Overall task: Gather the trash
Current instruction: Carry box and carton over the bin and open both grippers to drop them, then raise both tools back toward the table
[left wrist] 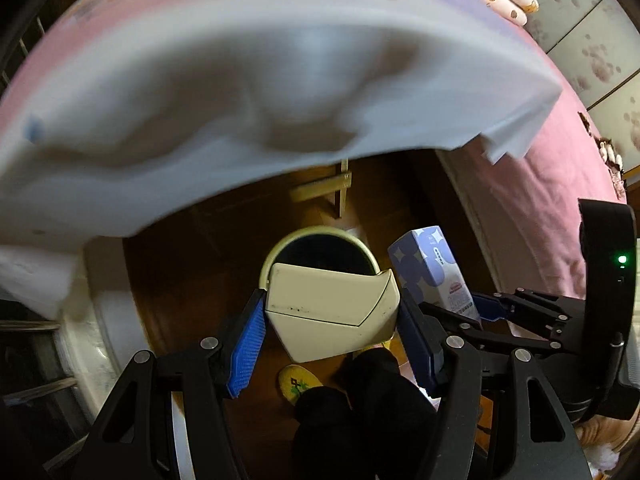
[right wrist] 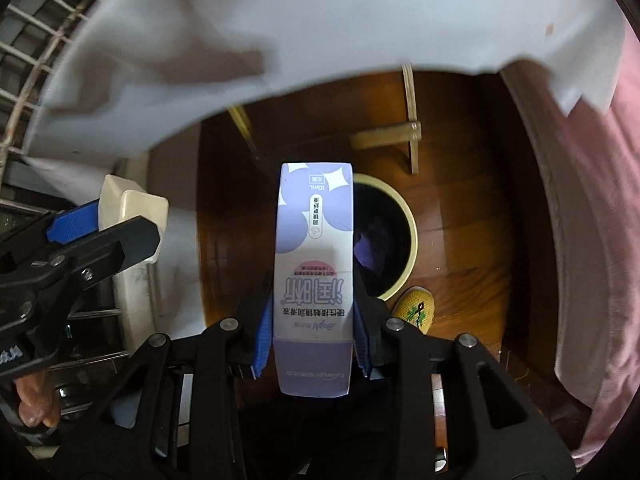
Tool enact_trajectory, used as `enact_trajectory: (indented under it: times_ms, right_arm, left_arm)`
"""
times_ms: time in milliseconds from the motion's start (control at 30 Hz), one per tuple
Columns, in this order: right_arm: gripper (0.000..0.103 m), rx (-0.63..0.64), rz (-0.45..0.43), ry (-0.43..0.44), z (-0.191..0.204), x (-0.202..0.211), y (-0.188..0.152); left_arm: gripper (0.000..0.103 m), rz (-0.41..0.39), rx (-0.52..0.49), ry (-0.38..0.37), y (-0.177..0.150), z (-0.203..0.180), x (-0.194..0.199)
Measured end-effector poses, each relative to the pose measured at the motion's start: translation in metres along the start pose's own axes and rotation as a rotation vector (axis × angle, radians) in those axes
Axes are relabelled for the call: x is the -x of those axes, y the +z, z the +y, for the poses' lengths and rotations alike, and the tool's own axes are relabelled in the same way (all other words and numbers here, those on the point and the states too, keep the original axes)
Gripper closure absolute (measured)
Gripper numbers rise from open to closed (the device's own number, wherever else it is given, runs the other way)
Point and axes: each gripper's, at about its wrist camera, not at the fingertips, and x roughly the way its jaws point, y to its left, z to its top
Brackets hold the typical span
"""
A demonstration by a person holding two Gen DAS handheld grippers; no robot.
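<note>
While left gripper (left wrist: 332, 320) clamps cream lid (left wrist: 332, 312) and right gripper (right wrist: 312, 344) clamps purple carton (right wrist: 314, 248) above bin (right wrist: 412, 236) rim, early release risks carton striking rim, landing on floor (right wrist: 460, 208)

carton (right wrist: 313, 248): matt printed card; lid (left wrist: 332, 312): smooth cream plastic; floor (right wrist: 460, 216): glossy wood

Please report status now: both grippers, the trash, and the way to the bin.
Left gripper shut on cream bin lid. Right gripper shut on purple carton. Bin open below, nothing in the way.

The bin (right wrist: 404, 236) stands on the floor (right wrist: 460, 208), beside the bed (right wrist: 600, 200).
</note>
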Motion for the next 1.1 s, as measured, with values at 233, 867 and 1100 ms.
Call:
enact_trajectory:
  times_ms: [233,867,1100]
  right_arm:
    - [0.072,-0.059,0.041,0.008,-0.043,-0.079,0.001]
    - [0.058,-0.092,0.034,0.028,-0.078,-0.14,0.01]
    - [0.058,-0.095,0.009,0.025,-0.071,-0.101,0.017]
  left_arm:
    - [0.04,0.014,0.026,0.008,0.002,0.007,-0.079]
    - [0.009,-0.006,0.082,0.059,-0.007,0.027,-0.141]
    - [0.009,-0.09,0.095,0.088,0.0,0.025,-0.091]
